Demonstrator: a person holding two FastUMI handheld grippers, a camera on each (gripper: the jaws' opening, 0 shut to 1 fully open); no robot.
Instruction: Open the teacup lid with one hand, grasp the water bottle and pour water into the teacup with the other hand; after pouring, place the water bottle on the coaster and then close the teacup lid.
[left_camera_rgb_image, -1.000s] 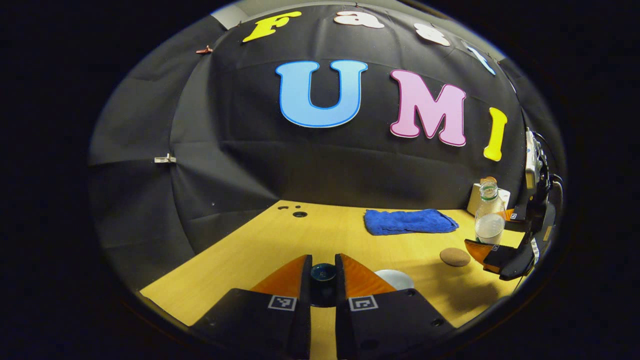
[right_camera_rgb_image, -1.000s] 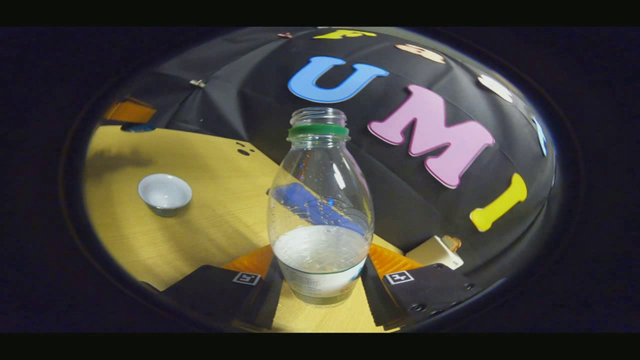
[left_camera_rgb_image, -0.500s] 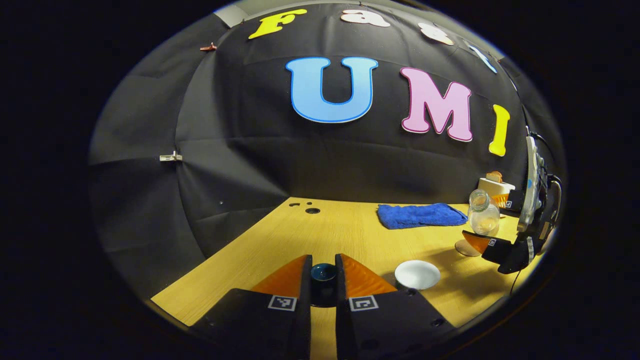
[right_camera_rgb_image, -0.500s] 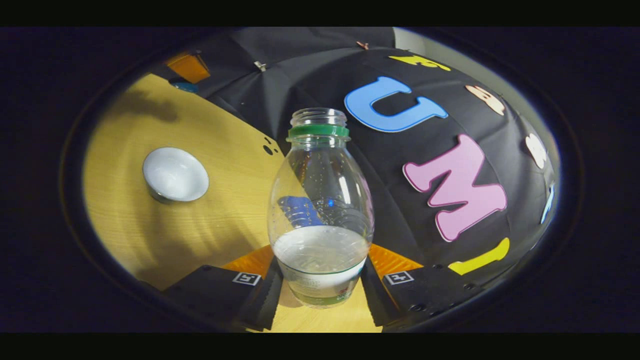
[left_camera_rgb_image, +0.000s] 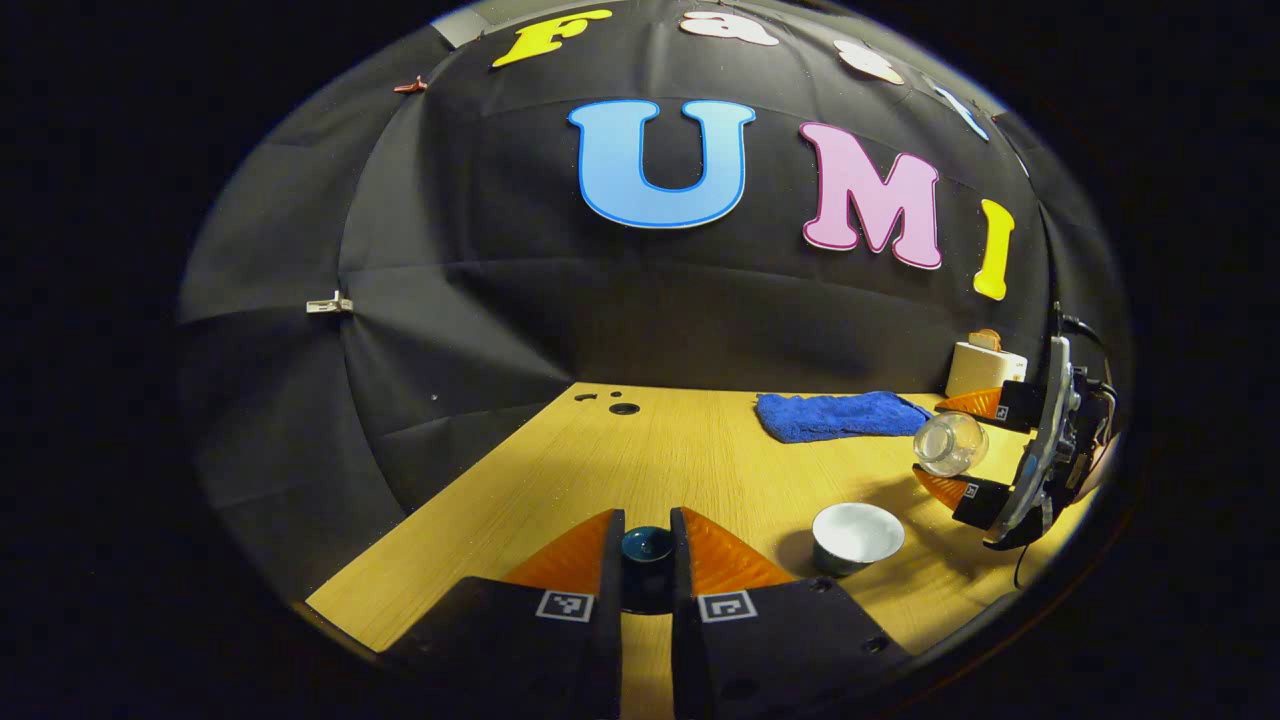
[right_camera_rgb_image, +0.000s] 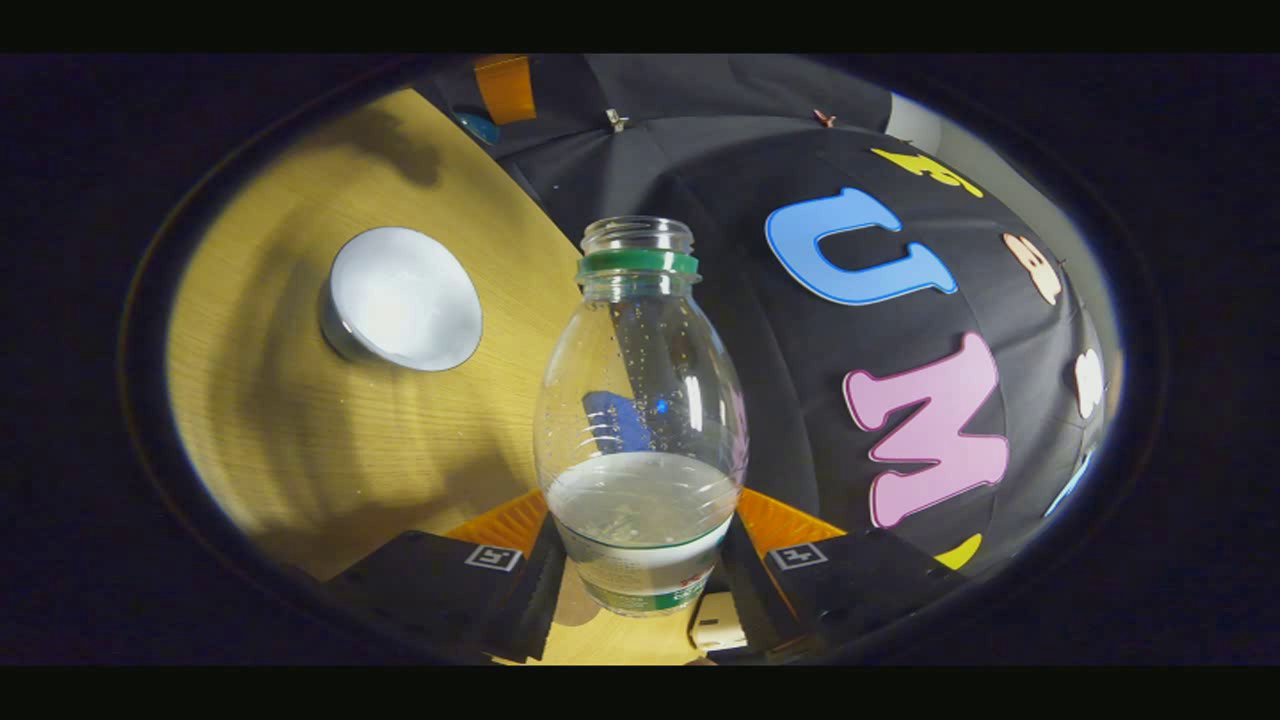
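Observation:
My left gripper (left_camera_rgb_image: 647, 520) is shut on the dark teacup lid (left_camera_rgb_image: 646, 545), held above the wooden table. The open white teacup (left_camera_rgb_image: 857, 535) stands just right of it, seen from above as the teacup (right_camera_rgb_image: 402, 298) in the right gripper view. My right gripper (right_camera_rgb_image: 640, 525) is shut on the clear water bottle (right_camera_rgb_image: 640, 400), which has a green neck ring, no cap and water in its lower part. In the left gripper view the bottle (left_camera_rgb_image: 948, 442) is tilted, mouth toward the cup, in the right gripper (left_camera_rgb_image: 933, 440). No water stream is visible.
A blue towel (left_camera_rgb_image: 835, 415) lies at the back of the table (left_camera_rgb_image: 640, 460), with a white box (left_camera_rgb_image: 985, 368) to its right. Small holes (left_camera_rgb_image: 624, 408) mark the table's far left. A round brown coaster (right_camera_rgb_image: 572, 605) peeks below the bottle.
My right gripper has carried the bottle toward the teacup and tipped it over, mouth leading. The left gripper with the lid has barely moved.

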